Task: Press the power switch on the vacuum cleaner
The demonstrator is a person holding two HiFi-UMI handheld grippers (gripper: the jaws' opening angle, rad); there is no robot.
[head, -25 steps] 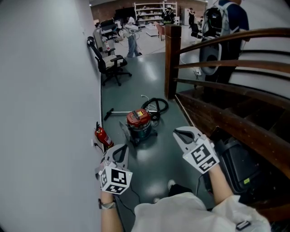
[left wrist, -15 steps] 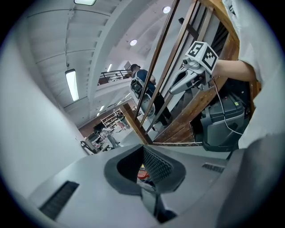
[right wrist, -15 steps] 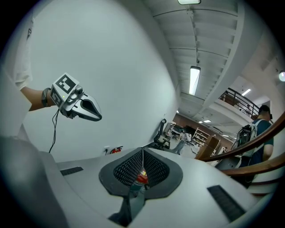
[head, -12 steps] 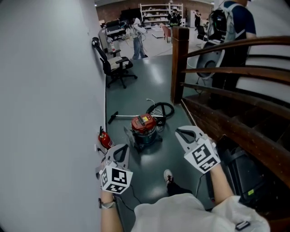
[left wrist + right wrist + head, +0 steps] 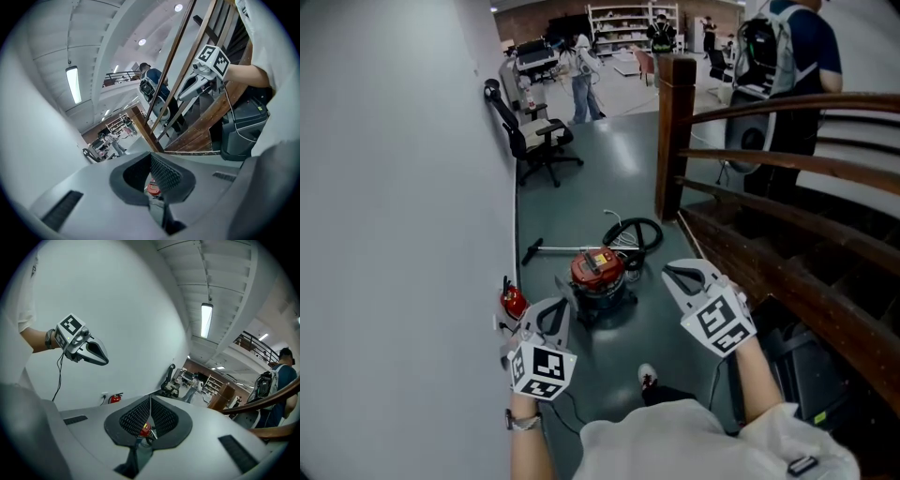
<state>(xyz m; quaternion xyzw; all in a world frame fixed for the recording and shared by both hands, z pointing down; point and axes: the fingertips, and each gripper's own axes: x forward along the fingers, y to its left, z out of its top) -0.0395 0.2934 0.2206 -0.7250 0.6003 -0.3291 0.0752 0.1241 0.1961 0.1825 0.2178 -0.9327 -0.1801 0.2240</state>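
So the red-topped vacuum cleaner (image 5: pixel 598 272) sits on the grey floor (image 5: pixel 609 178), about midway between its wall edge and its wooden staircase (image 5: pixel 741 253) edge, hose (image 5: pixel 634 232) coiled just behind it. The left gripper (image 5: pixel 549 309) and right gripper (image 5: pixel 675 277) hang in the air short of it, both with jaws pinched together on nothing

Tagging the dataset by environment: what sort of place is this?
Probably an open-plan office or lab, in a passage beside a wooden staircase: an office chair by the wall, shelves at the far end, a vacuum cleaner on the grey floor.
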